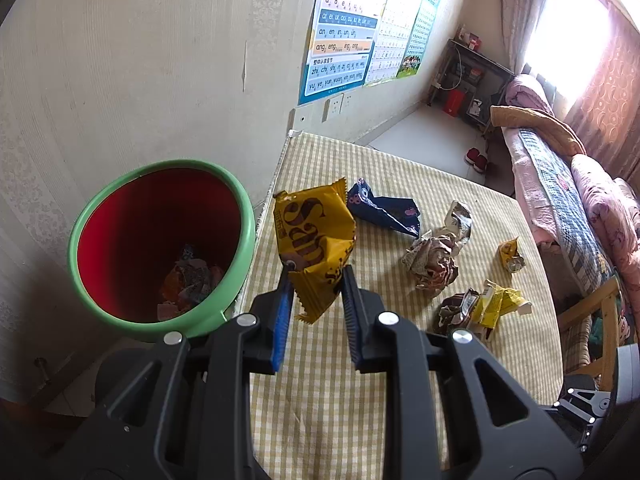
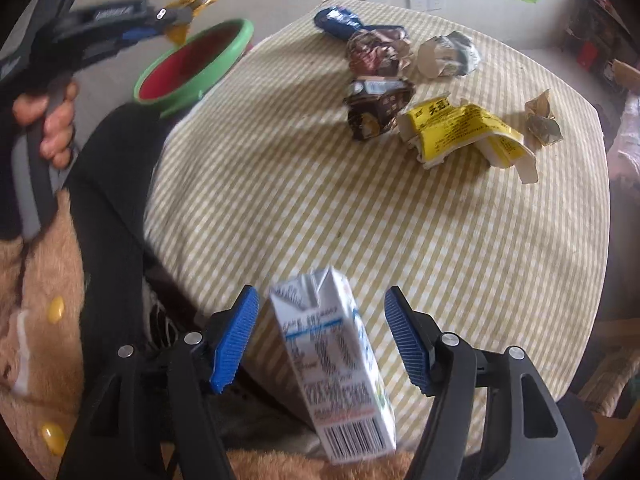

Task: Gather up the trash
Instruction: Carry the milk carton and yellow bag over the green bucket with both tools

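Some wrappers already lie in the bin (image 1: 160, 240). The left gripper (image 1: 316, 280) pinches a yellow snack bag (image 1: 312, 240); the right gripper (image 2: 320, 336) gapes around a milk carton (image 2: 336, 360). Several scraps remain on the table (image 2: 280, 200).

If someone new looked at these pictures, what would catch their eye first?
Probably the yellow snack wrapper pinched in the left tool, beside the green-rimmed red bin at the table's edge. Next, the white milk carton between the open fingers of the right tool, with crumpled trash beyond.

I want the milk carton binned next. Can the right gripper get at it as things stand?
Probably yes: the white milk carton already sits between the right gripper and its open fingers, nothing blocking, though neither pad visibly touches it.
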The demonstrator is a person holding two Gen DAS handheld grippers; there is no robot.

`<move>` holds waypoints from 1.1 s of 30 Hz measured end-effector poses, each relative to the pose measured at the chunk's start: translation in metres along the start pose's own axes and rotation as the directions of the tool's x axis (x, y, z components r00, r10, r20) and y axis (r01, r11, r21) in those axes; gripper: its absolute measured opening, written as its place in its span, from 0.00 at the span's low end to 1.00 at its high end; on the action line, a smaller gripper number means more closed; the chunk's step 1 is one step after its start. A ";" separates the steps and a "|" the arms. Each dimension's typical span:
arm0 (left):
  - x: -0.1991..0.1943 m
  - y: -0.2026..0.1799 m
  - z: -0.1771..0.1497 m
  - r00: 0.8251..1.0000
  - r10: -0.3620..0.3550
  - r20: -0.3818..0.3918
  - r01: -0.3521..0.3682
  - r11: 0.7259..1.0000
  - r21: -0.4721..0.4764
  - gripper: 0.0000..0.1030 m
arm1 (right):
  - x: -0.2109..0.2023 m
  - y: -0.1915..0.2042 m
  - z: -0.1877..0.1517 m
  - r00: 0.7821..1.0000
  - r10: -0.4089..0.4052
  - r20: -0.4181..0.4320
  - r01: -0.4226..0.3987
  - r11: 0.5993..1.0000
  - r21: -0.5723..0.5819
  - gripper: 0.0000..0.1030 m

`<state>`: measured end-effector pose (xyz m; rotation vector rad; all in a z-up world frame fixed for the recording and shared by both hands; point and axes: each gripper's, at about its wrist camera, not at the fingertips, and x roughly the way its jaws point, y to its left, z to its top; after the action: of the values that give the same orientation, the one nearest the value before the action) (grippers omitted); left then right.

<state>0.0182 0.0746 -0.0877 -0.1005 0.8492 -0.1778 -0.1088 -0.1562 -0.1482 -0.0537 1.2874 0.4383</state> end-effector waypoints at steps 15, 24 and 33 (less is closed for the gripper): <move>-0.003 0.000 0.004 1.000 0.021 0.019 -0.022 1.000 0.016 0.23 | -0.011 -0.001 0.046 0.985 0.018 0.169 -0.030 0.997 0.068 0.40; -0.005 0.022 0.010 0.999 0.042 0.035 -0.042 0.999 -0.018 0.23 | -0.033 0.019 0.143 0.913 0.124 0.389 -0.173 0.980 0.096 0.41; -0.005 0.057 0.018 0.996 0.081 0.041 -0.079 0.995 -0.063 0.23 | -0.030 0.057 0.194 0.888 0.174 0.425 -0.219 0.974 0.061 0.41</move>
<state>0.0357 0.1318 -0.0812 -0.1268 0.8144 -0.0741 0.0427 -0.0585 -0.0524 0.2539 0.8912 0.5218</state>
